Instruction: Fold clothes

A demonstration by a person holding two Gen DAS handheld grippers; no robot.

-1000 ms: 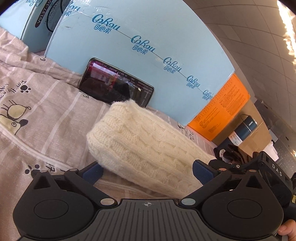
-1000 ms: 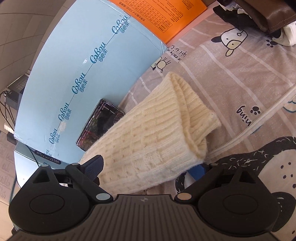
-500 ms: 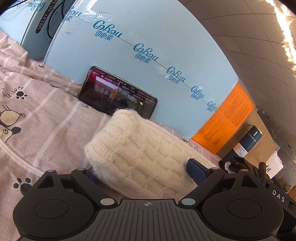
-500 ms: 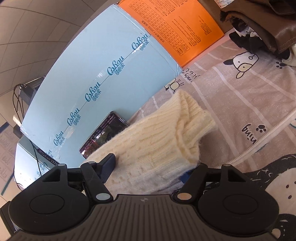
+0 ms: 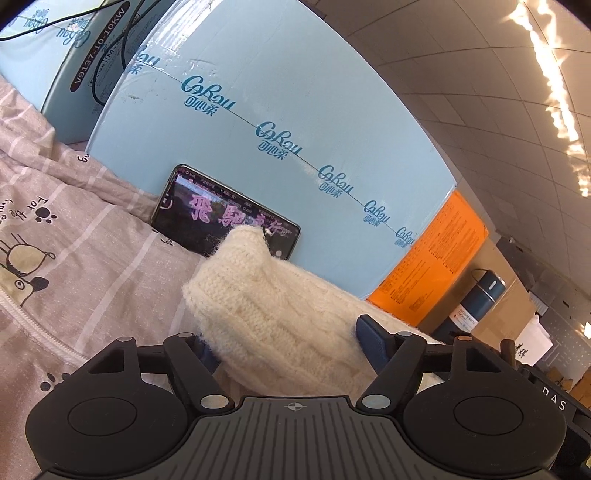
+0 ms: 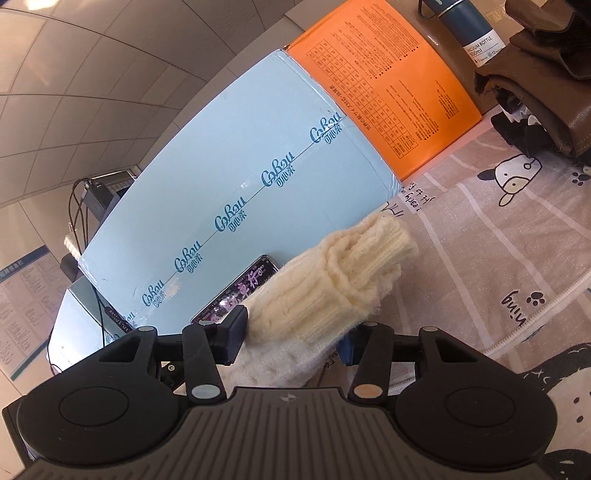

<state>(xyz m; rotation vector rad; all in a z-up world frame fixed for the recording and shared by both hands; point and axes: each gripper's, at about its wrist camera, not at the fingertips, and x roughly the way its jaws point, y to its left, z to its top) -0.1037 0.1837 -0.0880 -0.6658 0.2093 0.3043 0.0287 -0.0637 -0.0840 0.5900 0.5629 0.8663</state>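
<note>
Change since earlier: both grippers have closed in on the cream knit; its cuff end has bunched up and risen off the bedding, now standing partly in front of the phone screen.
Left gripper (image 5: 286,341): fingers pressed into opposite sides of the knit bundle, clenched on it; the blue pad (image 5: 369,341) on one finger sinks into the wool.
Right gripper (image 6: 295,334): likewise clamped on the cream knit, one dark finger on the phone side, the other finger half hidden under the fabric.
Cream knit (image 5: 273,310): a cable-patterned garment, held between the two tools, raised above the bed; ribbed cuff (image 6: 373,247) folded over and pointing toward the boxes.
Bedding (image 5: 92,258): grey-pink striped cover with paw prints, cartoon animals and a white zipper, lying below the knit.
Phone (image 5: 221,218): leaning against the light blue carton (image 5: 295,110), screen lit with pink characters.
Orange sheet (image 6: 384,81): on the carton's end, beside a dark blue bottle (image 6: 469,26).
Brown clothes (image 6: 546,92): piled at the bed's far corner.
</note>
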